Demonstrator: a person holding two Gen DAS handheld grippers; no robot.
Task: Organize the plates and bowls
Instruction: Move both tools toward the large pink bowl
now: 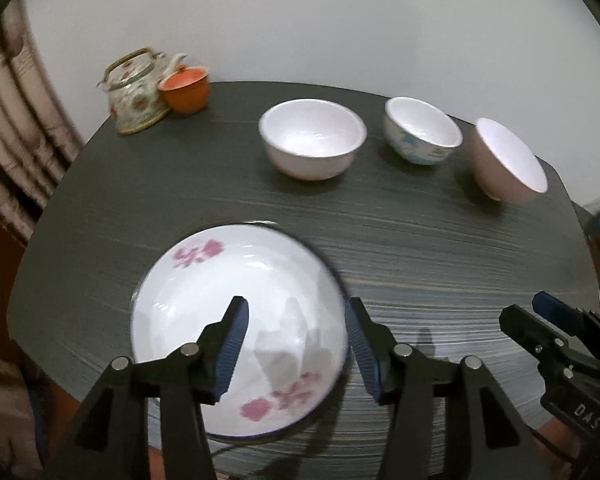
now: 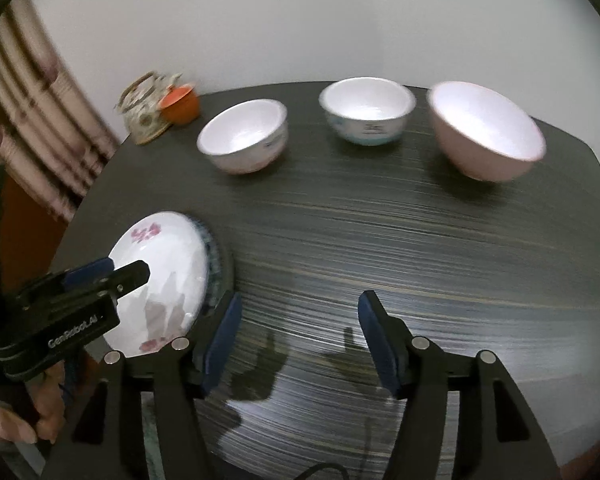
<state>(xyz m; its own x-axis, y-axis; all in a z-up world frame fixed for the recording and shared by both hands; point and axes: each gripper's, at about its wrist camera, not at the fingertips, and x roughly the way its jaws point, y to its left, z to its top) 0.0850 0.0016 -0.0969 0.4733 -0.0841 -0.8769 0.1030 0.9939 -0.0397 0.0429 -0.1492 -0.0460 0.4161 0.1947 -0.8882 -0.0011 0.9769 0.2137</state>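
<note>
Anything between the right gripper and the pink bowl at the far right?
No. In the right wrist view only bare dark table lies between the open right gripper and the pink bowl.

White letters "GenRobot.AI" run along the black plastic body of the left claw (image 2: pixel 130 274), seen in the right wrist view off to the left of the right claw (image 2: pixel 298 320). In the left wrist view, "DAS" stands in pale letters on the black housing of the right claw (image 1: pixel 528 314), low at the right of the left claw. The dark print on the white-and-blue bowl (image 2: pixel 367 110) beyond the right claw is too blurred to read.
</note>
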